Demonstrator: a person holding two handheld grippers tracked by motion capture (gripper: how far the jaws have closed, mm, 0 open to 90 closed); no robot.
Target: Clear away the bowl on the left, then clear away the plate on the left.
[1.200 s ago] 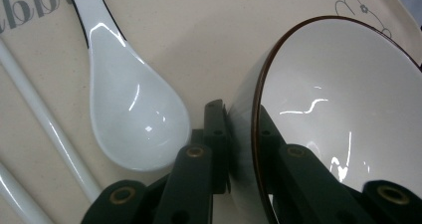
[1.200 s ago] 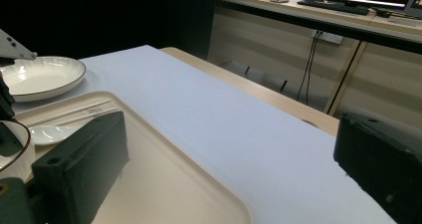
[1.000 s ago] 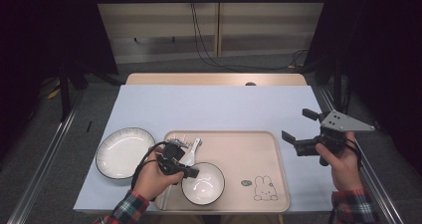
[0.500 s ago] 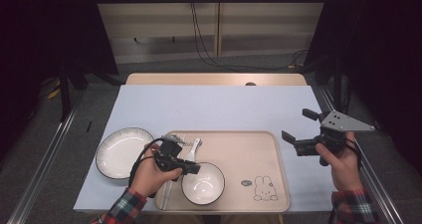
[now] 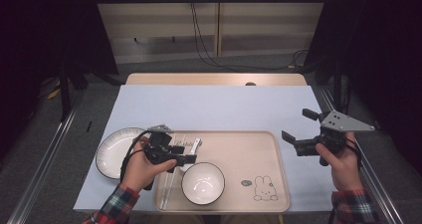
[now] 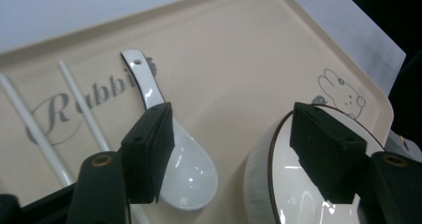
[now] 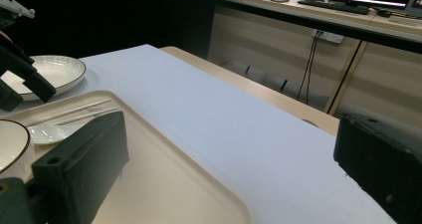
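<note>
Left gripper hangs low over the tray, jaws spread around the white spoon lying just beside the bowl, probably lining up a pick, while right gripper idles off-tray over the tabletop, jaws spread, empty.

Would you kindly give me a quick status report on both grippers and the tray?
Left gripper open, low over spoon and bowl. Right gripper open, held off beside tray, holding nothing. Chopsticks lie beside spoon.
</note>
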